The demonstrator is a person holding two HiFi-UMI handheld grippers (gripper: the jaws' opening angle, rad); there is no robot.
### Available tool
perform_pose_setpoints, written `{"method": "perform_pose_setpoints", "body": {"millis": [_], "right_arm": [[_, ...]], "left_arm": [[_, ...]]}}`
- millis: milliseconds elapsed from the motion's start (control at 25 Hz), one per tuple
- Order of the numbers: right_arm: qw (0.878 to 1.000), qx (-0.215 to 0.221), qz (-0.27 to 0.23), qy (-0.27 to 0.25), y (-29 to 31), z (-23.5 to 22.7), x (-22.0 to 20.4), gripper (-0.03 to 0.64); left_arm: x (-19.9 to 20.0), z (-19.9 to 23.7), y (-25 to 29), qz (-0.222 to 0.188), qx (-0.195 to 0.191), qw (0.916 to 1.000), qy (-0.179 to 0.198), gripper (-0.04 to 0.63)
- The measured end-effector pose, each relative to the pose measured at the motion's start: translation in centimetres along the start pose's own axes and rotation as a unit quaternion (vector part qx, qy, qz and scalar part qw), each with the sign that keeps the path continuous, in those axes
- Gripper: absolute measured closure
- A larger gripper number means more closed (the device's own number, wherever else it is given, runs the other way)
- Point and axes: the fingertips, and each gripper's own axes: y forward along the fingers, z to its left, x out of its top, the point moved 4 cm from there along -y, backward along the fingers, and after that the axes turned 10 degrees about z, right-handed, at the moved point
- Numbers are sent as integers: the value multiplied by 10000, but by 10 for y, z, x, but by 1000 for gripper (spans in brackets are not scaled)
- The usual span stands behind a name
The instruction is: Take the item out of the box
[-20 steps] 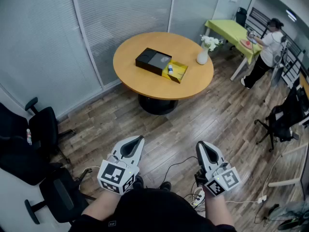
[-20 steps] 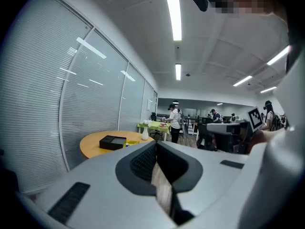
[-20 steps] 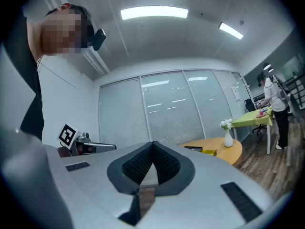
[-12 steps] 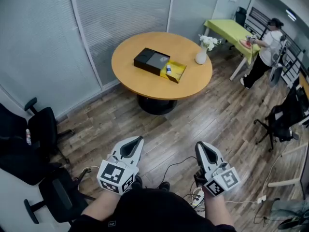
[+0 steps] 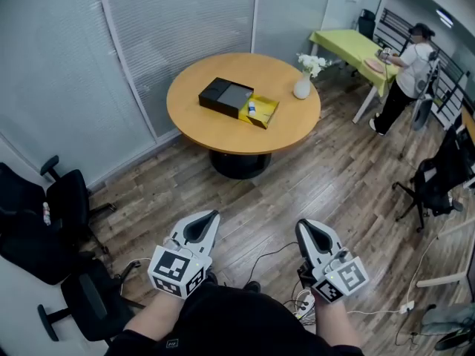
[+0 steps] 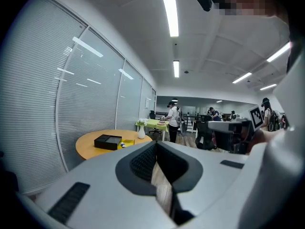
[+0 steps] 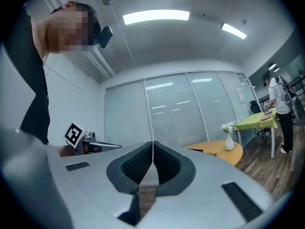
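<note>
A black box (image 5: 225, 96) lies on the round wooden table (image 5: 286, 124) far ahead, with its yellow lid or flap (image 5: 261, 112) open beside it and a small white item (image 5: 251, 109) on the yellow part. In the left gripper view the same black box (image 6: 108, 141) shows small on the table. My left gripper (image 5: 208, 222) and right gripper (image 5: 309, 230) are held low near my body, well short of the table. Both are shut with nothing between the jaws.
A white vase with flowers (image 5: 303, 85) stands on the table's right side. A person (image 5: 407, 73) stands at a green table (image 5: 352, 47) at the back right. Black office chairs (image 5: 67, 199) are at the left and another chair (image 5: 434, 191) at the right. Cables (image 5: 286, 254) lie on the wooden floor.
The table and box have shifted slightly left and down in the head view. Both grippers have kept their pose, shut.
</note>
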Motion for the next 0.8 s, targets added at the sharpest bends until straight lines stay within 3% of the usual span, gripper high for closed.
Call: {"method": "perform_pose_setpoints", "body": {"millis": [400,600,800], "right_arm": [[9985,212,76,504,-32,-20,-18,578],[9981,234,179,539,-15,-32,-22,578],[9973,179,349,626,23,-44,-24,578]], "left_arm": [[-5,-43,6,43,85,10000,7,581],[-6,-30,20,19,89,9999,-82,581],[-6,10,42,29,52,9998,-203,581]]}}
